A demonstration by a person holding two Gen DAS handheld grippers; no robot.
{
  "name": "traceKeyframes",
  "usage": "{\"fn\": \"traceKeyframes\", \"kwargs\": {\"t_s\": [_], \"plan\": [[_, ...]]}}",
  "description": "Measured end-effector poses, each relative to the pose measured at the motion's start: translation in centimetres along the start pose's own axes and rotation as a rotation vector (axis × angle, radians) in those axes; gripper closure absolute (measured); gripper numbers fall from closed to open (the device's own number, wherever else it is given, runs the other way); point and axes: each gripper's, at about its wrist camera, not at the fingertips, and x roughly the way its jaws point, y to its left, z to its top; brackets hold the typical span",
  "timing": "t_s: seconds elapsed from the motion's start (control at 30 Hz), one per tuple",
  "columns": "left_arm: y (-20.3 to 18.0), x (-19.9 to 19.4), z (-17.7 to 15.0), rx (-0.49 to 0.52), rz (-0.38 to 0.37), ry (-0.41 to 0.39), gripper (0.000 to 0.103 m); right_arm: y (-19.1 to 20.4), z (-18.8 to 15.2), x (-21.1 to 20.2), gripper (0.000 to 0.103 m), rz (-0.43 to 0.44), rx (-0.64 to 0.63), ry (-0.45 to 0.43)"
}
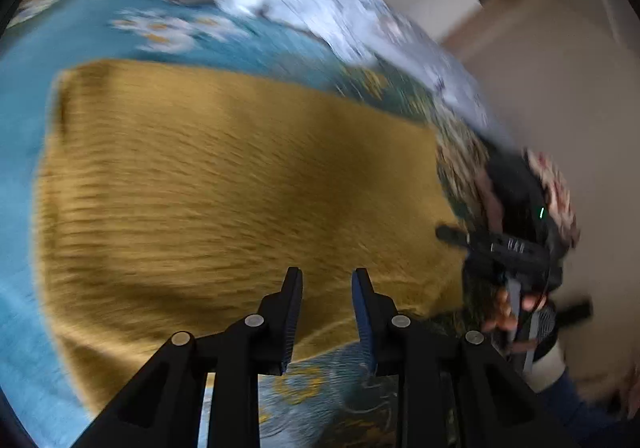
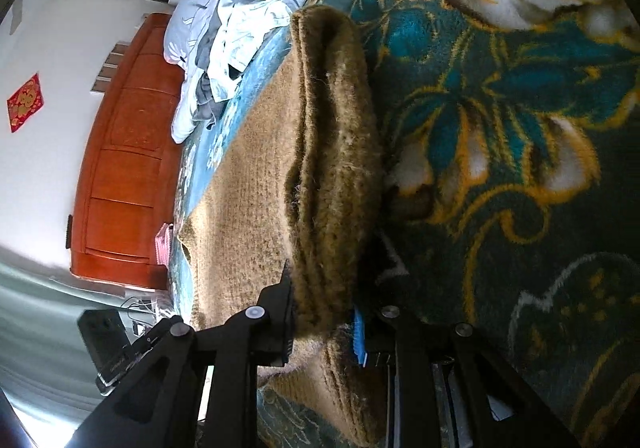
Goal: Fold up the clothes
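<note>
Home bedroom, bed w/ floral blanket (image 2: 500, 95), wooden headboard (image 2: 128, 151), rumpled bedding (image 2: 248, 7)

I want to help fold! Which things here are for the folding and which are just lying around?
For folding: mustard sweater, right gripper pinching its folded edge, left gripper open above it.

Lying around: crumpled pale blue bedding, floral blanket, wooden headboard.

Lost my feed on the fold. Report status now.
Left tool open, empty, above the mustard-yellow knitted sweater. Right tool shut on sweater's folded edge. Crumpled pale blue bedding lies beyond, apart.
</note>
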Motion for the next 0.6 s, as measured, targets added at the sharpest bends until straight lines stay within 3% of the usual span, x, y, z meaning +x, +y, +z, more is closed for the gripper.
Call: {"fn": "traceKeyframes", "kwargs": {"t_s": [0.1, 0.27, 0.4, 0.6], "plan": [[0.4, 1.6, -0.4, 0.000, 0.030, 0.071, 0.074, 0.5, -0.1, -0.1, 0.079, -0.020, -0.018, -0.007], [2.3, 2.1, -1.2, -0.055, -0.030, 0.092, 0.074, 0.6, 0.0, 0.1, 0.079, -0.035, -0.001, -0.001], [1.8, 2.1, -1.1, -0.030, -0.016, 0.099, 0.074, 1.4, 0.1, 0.2, 0.079, -0.075, -0.001, 0.000], [2.4, -1.1, -2.2, -0.022, 0.029, 0.017, 0.072, 4.3, 0.4, -0.2, 0.079, -0.142, -0.046, -0.022]]}}
